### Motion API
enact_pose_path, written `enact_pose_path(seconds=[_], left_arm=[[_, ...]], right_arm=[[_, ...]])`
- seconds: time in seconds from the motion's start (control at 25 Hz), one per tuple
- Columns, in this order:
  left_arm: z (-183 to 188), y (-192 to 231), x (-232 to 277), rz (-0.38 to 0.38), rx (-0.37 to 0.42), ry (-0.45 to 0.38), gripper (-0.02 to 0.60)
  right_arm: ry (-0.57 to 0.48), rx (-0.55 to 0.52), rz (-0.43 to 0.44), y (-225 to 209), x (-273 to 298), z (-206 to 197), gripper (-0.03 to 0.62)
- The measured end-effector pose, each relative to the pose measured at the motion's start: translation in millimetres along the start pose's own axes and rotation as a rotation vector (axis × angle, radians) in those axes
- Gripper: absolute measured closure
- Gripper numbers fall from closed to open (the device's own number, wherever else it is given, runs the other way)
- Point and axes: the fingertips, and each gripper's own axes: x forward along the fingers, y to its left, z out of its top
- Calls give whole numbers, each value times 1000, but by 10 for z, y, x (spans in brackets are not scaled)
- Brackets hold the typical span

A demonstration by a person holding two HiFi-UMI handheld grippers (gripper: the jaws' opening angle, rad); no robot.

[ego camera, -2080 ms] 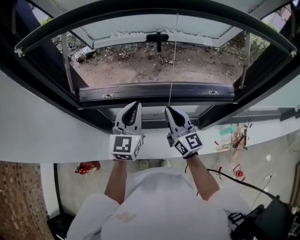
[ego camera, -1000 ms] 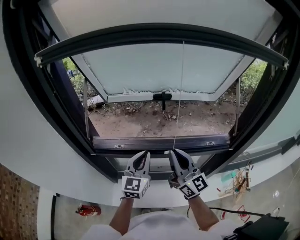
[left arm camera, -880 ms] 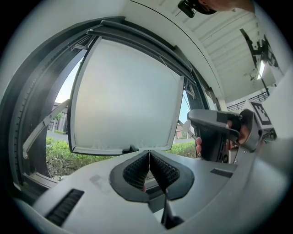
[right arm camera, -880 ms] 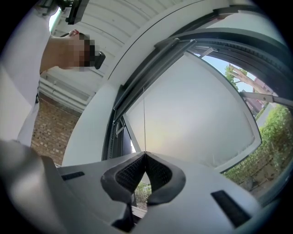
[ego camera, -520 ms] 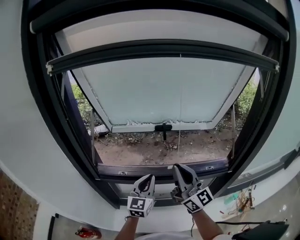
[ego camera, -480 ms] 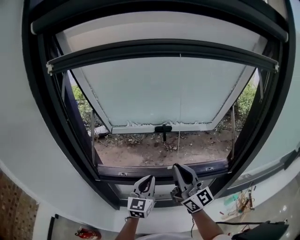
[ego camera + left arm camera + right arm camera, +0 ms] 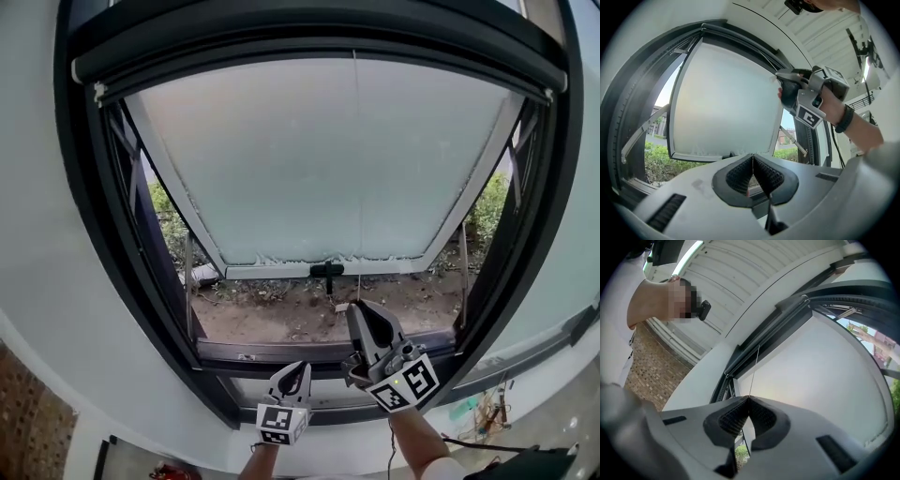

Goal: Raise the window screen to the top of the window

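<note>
Head view looked up at a dark window frame (image 7: 103, 244). The screen rail (image 7: 319, 47) sat at the very top of the window, tight under the top housing, so almost no mesh showed below it. A thin cord (image 7: 356, 187) hung from the rail's middle, straight down across the frosted sash (image 7: 319, 159), which was swung outward. The sash handle (image 7: 326, 270) was at its lower edge, with bare soil (image 7: 281, 314) outside below it.

The right gripper (image 7: 356, 307) was the higher one, tilted up near the lower frame. Its fingers were pressed together, pinching the cord at their tips; the right gripper view showed the cord running from the tips up to the rail.

The left gripper (image 7: 298, 367) was lower, just beside the right one and roughly level. Its fingers were pressed together too. Possibly the cord's slack passed through them, but the left gripper view was too unclear to say. That view also showed the right gripper up against the sash.
</note>
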Motion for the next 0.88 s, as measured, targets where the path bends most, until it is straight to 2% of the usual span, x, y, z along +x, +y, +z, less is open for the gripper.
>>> enact_pose_path(seconds=[0.08, 0.16, 0.32, 0.4, 0.52, 0.64, 0.8, 0.88], left_arm=[[1, -20, -27, 2, -1, -2, 578], [10, -25, -61, 5, -7, -3, 578], [83, -41, -117, 4, -24, -20, 578], [148, -12, -113, 9, -35, -43, 578], [224, 15, -104, 17, -47, -64, 578], [230, 8, -133, 20, -53, -57, 578], [205, -49, -107, 10, -63, -48, 578], [161, -76, -128, 17, -72, -33, 578]], right_arm=[[27, -6, 4, 19, 50, -1, 592], [2, 26, -6, 44, 40, 12, 592], [-236, 163, -29, 73, -241, 300, 592], [-250, 203, -31, 69, -321, 288, 592], [-129, 215, -69, 24, -420, -32, 592], [54, 240, -182, -60, -639, -593, 592], [395, 191, -350, -176, -1074, -1462, 592], [528, 176, -404, -162, -1296, -1769, 592]])
